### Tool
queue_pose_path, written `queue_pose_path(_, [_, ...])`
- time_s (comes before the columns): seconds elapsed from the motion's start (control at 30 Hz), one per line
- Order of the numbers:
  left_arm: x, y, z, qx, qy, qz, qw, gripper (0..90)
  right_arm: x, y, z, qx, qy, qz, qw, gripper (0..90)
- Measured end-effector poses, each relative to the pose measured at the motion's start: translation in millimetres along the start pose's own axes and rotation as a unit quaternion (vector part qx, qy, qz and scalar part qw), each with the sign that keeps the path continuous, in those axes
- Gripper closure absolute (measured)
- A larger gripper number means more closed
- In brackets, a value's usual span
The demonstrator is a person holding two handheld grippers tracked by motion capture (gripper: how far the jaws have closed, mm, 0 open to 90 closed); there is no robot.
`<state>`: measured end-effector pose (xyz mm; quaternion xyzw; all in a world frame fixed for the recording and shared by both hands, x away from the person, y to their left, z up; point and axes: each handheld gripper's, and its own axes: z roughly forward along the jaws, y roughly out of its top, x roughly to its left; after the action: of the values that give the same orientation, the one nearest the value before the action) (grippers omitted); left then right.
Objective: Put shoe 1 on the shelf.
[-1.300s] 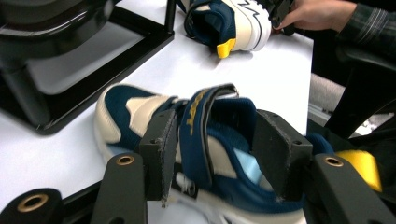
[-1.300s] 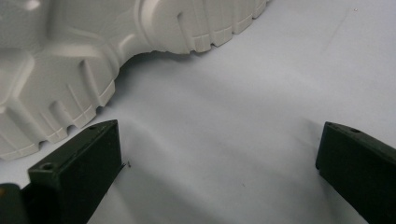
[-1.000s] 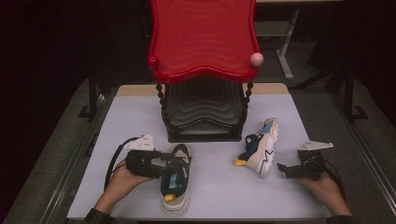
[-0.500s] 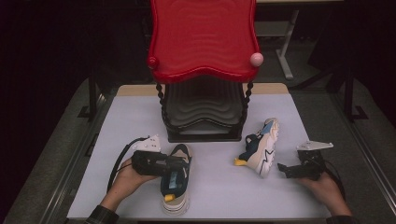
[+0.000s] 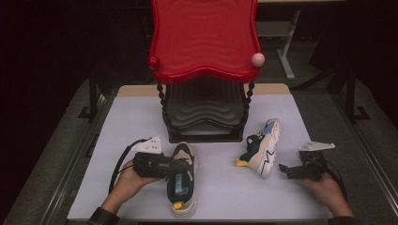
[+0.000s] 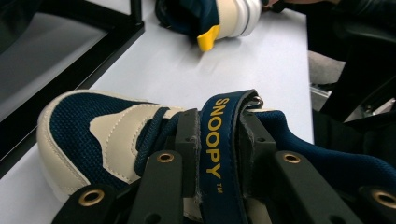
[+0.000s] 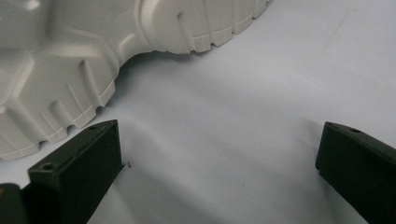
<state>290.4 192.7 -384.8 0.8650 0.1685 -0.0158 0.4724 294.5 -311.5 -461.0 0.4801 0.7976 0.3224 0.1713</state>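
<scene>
- Left gripper, held in the person's left hand, reaches sideways over the middle of the upright sneaker. In the left gripper view its jaws are pressed against both sides of the navy strap, which carries "SNOOPY" in yellow letters; the strap is pinched between them.
- Just beyond the jaw tips: the sneaker's cream and navy mesh toe, resting on the pale table top. Its yellow heel tab points toward the person.
- Farther ahead of the left gripper, across bare table, lies the second sneaker; its yellow heel tab is the nearest part.
- Right gripper, in the right hand, sits low at the table surface, jaws spread wide with bare table between them.
- Ahead and to the left of the right gripper's jaws: the cream lugged sole of the second sneaker, which lies on its side. The sole is near the left jaw; whether they touch I cannot tell.
- Grey three-cornered plate tops the right gripper; a white one tops the left, with a black cable looping back from it.
- Beyond both grippers: a two-tier rack with a red top shelf and a black lower shelf.
</scene>
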Motion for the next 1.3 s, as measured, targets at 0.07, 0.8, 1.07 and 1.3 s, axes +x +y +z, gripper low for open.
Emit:
queue_pose_path(0.07, [-2.8,3.1,1.5,-0.003,-0.004,-0.001,1.0000,72.2,0.0,0.0,0.0,0.000,0.000,0.000,1.0000,0.0])
queue_pose_path(0.8, [-15.1,62.0,6.0,-0.037,-0.026,0.028,0.9986,72.2,0.0,0.0,-0.1,0.000,0.000,0.000,1.0000,0.0])
queue_pose_path(1.07, [-18.0,93.9,-5.4,-0.057,-0.019,0.038,0.9975,72.3,0.0,0.0,-0.1,0.000,0.000,0.000,1.0000,0.0])
queue_pose_path(1.3, [-20.8,121.5,-20.9,-0.076,-0.014,0.058,0.9953,72.6,0.0,0.0,-0.1,0.000,0.001,0.000,1.0000,0.0])
